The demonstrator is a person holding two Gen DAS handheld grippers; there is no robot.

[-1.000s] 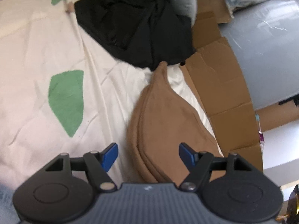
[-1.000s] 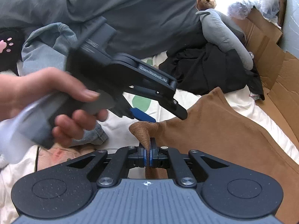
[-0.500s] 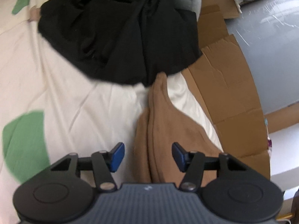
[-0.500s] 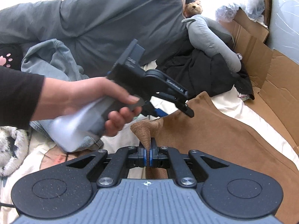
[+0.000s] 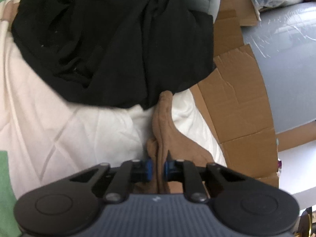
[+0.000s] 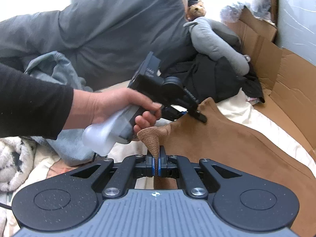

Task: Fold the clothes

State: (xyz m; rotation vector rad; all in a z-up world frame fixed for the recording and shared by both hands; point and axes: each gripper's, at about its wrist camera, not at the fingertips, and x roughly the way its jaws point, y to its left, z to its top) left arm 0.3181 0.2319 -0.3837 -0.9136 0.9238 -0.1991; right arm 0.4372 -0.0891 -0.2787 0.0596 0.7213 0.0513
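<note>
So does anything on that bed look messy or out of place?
Yes. A crumpled black garment is heaped unfolded on the white quilt, its edge overlapping the tip of the brown garment being folded. Flattened cardboard lines the bedside.

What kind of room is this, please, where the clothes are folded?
Most likely a bedroom. The work goes on upon a bed with a cream quilted cover. A grey duvet lies bunched at the far side, and a teddy bear sits among the soft toys.

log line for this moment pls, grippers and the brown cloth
left gripper: jaws just closed, pinching brown cloth edge | right gripper: shut on cloth corner | cloth: mostly flat on sheet | black garment: untouched
</note>
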